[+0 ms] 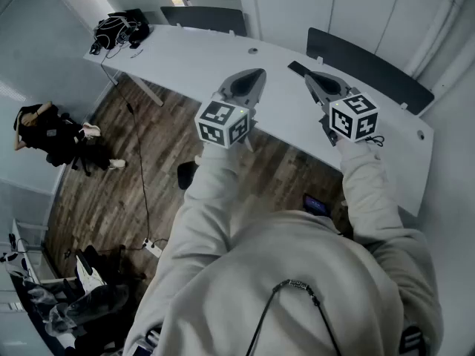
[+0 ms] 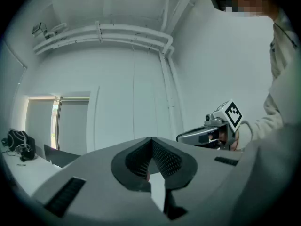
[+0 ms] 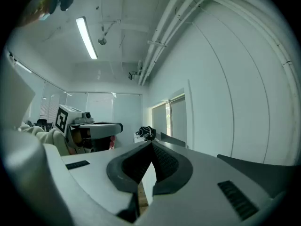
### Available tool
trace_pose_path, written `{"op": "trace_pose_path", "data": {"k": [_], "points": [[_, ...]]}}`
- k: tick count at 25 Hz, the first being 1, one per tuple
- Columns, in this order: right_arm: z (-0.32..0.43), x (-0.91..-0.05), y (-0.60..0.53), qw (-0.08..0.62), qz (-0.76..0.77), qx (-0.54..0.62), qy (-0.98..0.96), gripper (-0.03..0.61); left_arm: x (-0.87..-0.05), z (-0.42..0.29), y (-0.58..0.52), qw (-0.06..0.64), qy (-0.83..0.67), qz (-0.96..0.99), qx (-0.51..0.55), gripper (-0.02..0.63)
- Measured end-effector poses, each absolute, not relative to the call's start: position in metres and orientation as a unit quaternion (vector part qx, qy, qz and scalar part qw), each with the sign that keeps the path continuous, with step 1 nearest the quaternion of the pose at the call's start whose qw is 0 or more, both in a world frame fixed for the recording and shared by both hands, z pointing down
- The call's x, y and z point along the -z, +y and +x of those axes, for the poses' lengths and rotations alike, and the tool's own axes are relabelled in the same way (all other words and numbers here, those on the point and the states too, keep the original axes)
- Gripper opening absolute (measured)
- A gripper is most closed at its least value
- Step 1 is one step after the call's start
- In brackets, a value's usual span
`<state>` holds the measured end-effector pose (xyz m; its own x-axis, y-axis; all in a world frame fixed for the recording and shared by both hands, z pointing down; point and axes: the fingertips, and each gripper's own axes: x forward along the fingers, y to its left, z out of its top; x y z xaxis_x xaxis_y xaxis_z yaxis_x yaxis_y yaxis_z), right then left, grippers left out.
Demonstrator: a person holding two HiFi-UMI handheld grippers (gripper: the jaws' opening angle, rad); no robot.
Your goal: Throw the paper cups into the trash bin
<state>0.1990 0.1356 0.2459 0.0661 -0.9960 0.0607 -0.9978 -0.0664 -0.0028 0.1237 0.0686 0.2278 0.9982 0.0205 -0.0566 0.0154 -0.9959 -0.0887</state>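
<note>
A long worktop (image 1: 178, 58) runs across in front, with a bag (image 1: 119, 28) on its far left end. The left chair (image 1: 204, 18) and right chair (image 1: 371, 69) stand behind it, well apart. The left gripper (image 1: 257, 73) and right gripper (image 1: 309, 78) hang side by side above it. To the left, a person (image 1: 52, 136) sits on the floor (image 1: 111, 191).

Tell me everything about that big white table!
The long white table has a smooth, plain top that curves gently, a few small round spots near its far edge, and thin white legs under its left end. It stands on the brown wooden floor. A black bag with cables rests on its left end. Dark chair backs stand behind it.
</note>
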Motion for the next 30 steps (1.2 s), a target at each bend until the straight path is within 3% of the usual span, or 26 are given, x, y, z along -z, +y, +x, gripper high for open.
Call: {"op": "trace_pose_path", "data": {"k": [22,30], "points": [[0.176,-0.256,0.116,0.014,0.719,-0.039,-0.694,0.017,-0.239,0.109,0.050,0.007,-0.016,-0.999,-0.038,-0.005],[0.199,-0.278,0.156,0.012,0.750,-0.061,-0.658,0.017,-0.259,0.140,0.065,-0.001,-0.057,-0.998,-0.020,-0.005]]}}
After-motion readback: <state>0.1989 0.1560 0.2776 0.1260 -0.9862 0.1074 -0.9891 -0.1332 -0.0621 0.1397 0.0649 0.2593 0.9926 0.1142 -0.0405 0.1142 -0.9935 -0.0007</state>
